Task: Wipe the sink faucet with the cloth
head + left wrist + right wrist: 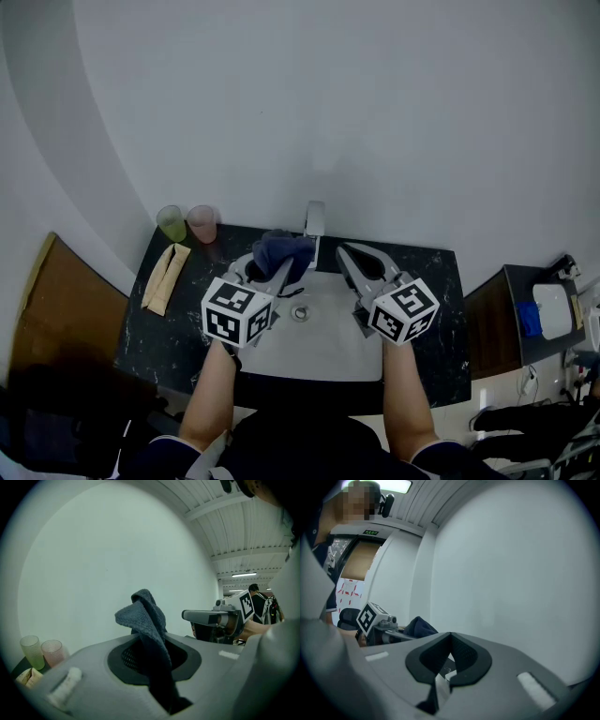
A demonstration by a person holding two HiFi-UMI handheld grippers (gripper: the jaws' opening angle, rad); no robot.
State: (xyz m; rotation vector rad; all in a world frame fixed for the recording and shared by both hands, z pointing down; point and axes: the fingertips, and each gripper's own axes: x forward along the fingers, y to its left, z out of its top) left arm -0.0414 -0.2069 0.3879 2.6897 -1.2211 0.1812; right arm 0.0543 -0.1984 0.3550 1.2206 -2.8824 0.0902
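"Two tools, both in your hands, out over the sink. Your left tool is clamped on the cloth."

"Agreed. You have the cloth pinched by its lower part, and the rest stands bunched above the jaws, dark blue. It sits just left of the faucet, at the back of the sink. Whether it touches the spout, I can't tell from above."

"Your right tool has its jaws together, nothing between them. You hold it on the other side of the faucet, nose toward the wall."

"So the faucet stands between your two tools. Each one shows in the other's view, side on."

"On the desk, to your left, you have a green cup and a pink cup side by side against the wall."

"And a tan packet lies flat just in front of them, near the sink's left rim."
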